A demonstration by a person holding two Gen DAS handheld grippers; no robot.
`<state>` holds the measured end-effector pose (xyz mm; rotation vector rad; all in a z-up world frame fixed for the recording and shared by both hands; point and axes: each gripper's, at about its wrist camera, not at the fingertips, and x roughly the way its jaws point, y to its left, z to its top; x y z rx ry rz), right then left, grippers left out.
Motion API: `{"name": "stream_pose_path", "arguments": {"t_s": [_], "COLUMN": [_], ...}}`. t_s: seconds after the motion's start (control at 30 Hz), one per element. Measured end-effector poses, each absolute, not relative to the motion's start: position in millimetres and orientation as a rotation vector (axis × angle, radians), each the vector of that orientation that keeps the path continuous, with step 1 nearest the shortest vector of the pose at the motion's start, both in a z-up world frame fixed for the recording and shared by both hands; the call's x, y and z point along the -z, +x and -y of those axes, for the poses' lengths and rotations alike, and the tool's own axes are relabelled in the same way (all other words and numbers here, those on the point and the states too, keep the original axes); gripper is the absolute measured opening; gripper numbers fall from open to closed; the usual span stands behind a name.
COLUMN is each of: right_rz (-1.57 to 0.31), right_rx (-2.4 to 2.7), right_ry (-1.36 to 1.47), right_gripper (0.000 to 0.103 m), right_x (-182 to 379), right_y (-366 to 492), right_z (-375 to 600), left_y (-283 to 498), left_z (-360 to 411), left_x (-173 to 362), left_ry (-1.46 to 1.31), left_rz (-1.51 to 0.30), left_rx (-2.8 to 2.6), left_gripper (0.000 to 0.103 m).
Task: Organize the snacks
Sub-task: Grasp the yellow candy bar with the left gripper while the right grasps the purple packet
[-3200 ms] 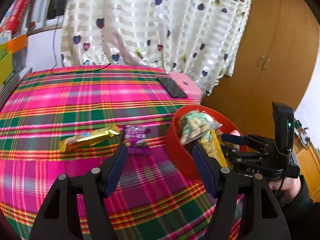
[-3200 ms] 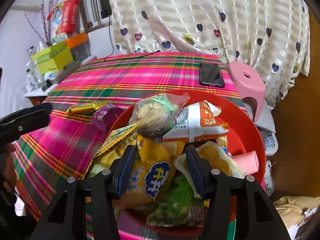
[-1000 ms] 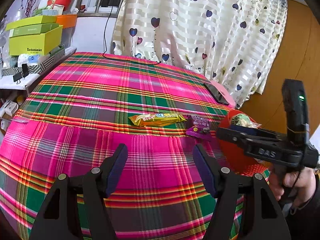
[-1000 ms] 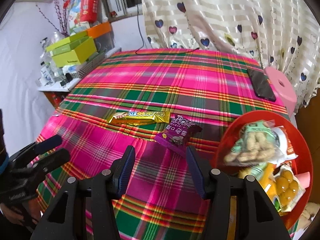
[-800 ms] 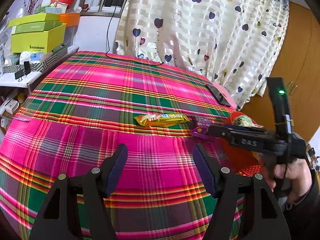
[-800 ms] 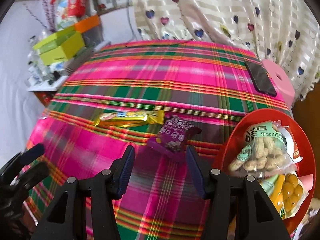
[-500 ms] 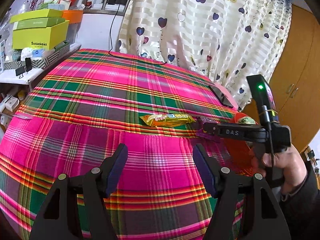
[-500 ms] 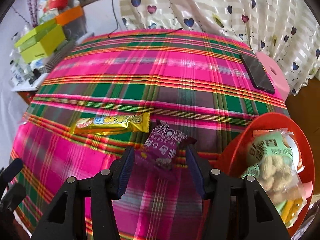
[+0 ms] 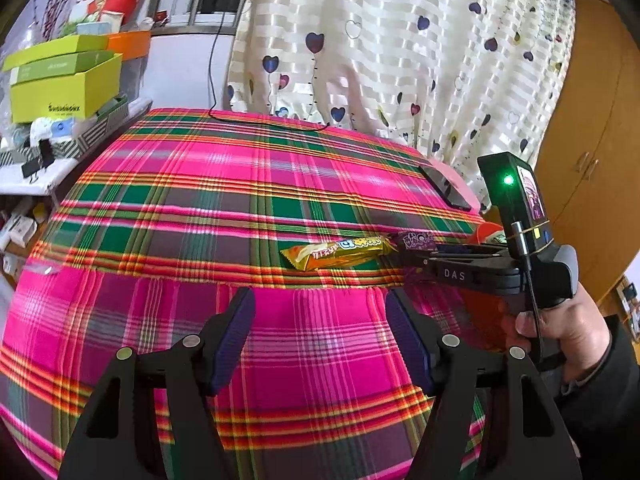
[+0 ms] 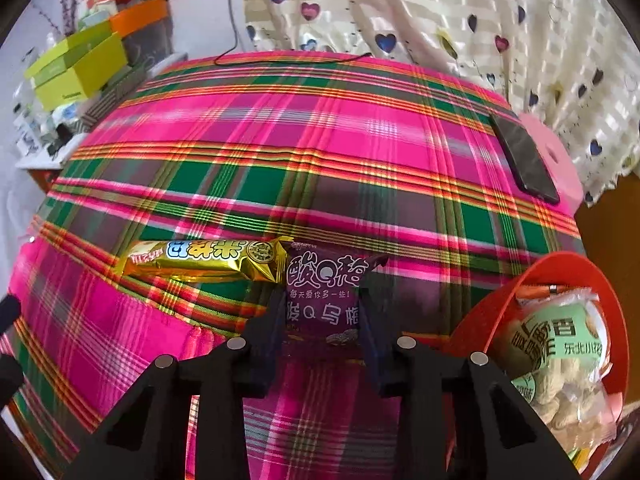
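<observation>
A purple snack packet (image 10: 326,280) lies on the plaid tablecloth (image 10: 320,152) beside a gold wrapped bar (image 10: 204,260). My right gripper (image 10: 320,300) points down at the packet. Its jaws are closing and its pads touch the packet's two sides. In the left wrist view the right gripper (image 9: 406,256) reaches in from the right, over the purple packet (image 9: 416,239) and next to the gold bar (image 9: 340,252). A red bowl (image 10: 560,264) at the table's right edge holds a bag of peanuts (image 10: 560,352) and other snacks. My left gripper (image 9: 320,312) hovers open over the near cloth with nothing between its fingers.
A black phone (image 10: 524,160) lies at the far right of the table, by a pink stool (image 10: 564,160). Green and orange boxes (image 9: 60,80) are stacked on a shelf at the left. A heart-print curtain (image 9: 400,60) hangs behind. A person's hand (image 9: 560,328) holds the right gripper.
My right gripper left the red bowl, moved left and down to the purple packet, and its jaws narrowed onto it. The left gripper stayed open and barely moved in the last second.
</observation>
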<state>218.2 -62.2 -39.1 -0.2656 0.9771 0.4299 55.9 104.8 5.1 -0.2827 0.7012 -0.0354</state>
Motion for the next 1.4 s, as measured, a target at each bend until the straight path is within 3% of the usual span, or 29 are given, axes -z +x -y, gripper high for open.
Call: {"name": "stream_pose_path", "arguments": {"t_s": [0.6, 0.7, 0.97, 1.03, 1.1, 1.4], "right_rz": [-0.964, -0.958, -0.970, -0.981, -0.987, -1.008], "right_rx": [-0.642, -0.636, -0.628, -0.639, -0.640, -0.656], "right_ry": [-0.230, -0.212, -0.215, -0.216, -0.223, -0.251], "right_gripper": [0.031, 0.025, 0.022, 0.026, 0.036, 0.043], "right_x": [30.0, 27.3, 27.1, 27.4, 27.7, 35.2], "right_y": [180.2, 179.4, 178.7, 178.1, 177.4, 172.5], "right_z": [61.0, 67.8, 74.6, 74.4, 74.1, 68.9], "left_y": [134.4, 153.7, 186.3, 178.5, 168.8, 160.7], "left_z": [-96.5, -95.5, -95.7, -92.5, -89.9, -85.8], "left_x": [-1.6, 3.9, 37.5, 42.1, 44.6, 41.1], "left_ry": [-0.041, -0.026, -0.016, 0.013, 0.037, 0.029], "left_rz": [-0.743, -0.756, -0.889, -0.917, -0.940, -0.931], "left_rx": [0.142, 0.166, 0.239, 0.267, 0.289, 0.246], "left_gripper": [0.068, 0.068, 0.068, 0.068, 0.068, 0.068]}}
